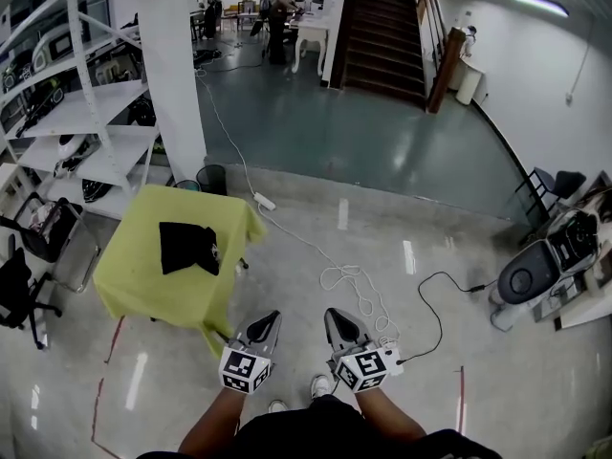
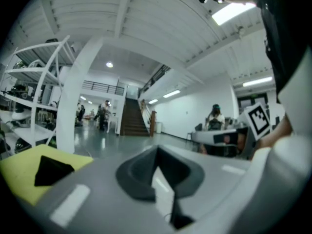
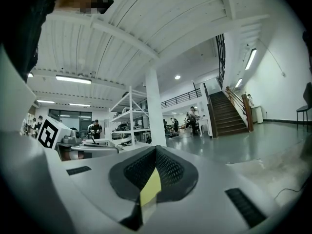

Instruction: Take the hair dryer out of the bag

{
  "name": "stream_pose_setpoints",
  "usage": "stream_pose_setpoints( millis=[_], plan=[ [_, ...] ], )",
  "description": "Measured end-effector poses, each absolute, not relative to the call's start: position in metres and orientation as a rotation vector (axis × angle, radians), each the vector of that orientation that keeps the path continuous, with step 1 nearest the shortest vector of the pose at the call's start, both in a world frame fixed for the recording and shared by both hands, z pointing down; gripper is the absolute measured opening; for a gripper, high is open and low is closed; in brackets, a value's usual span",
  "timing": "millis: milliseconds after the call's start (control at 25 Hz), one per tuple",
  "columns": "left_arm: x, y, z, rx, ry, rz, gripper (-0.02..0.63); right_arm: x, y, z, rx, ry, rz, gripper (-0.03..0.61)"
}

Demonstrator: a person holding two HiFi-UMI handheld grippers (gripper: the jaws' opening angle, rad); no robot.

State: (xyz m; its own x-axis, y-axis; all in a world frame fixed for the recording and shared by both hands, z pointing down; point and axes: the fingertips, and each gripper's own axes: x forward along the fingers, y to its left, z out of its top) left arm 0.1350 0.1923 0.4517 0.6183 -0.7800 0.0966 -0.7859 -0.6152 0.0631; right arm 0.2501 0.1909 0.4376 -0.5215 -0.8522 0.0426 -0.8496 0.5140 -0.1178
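Bag (image 1: pixel 188 247) on the worktop (image 1: pixel 134 280); left gripper (image 1: pixel 273 317) and right gripper (image 1: pixel 332 315) off its near right corner.
Behind the worktop stand a bin (image 1: pixel 211 178) and a pillar (image 1: pixel 172 65); shelves (image 1: pixel 81 113) and a chair (image 1: pixel 55 242) lie to its left, a cable (image 1: pixel 350 279) on the floor to its right.

SURFACE: the table (image 1: pixel 134 280) ahead of you, draped in yellow-green cloth | ON IT: one black bag (image 1: pixel 188 247), flat near the middle | FLOOR (image 1: pixel 430 237): white cable (image 1: pixel 349 280) looped beside the table

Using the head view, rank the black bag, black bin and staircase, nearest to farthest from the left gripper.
1. black bag, on the yellow table, up-left of the left gripper.
2. black bin, on the floor behind the table.
3. staircase, far back, right.
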Motion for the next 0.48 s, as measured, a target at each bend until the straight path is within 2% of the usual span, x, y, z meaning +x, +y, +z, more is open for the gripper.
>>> stream_pose_setpoints(
  millis=[480],
  plan=[
    [0.164, 0.117, 0.434, 2.692, -1.360, 0.024, 0.006, 0.281, 0.112, 0.427, -1.469, 2.720, -0.173, 0.006]
  ],
)
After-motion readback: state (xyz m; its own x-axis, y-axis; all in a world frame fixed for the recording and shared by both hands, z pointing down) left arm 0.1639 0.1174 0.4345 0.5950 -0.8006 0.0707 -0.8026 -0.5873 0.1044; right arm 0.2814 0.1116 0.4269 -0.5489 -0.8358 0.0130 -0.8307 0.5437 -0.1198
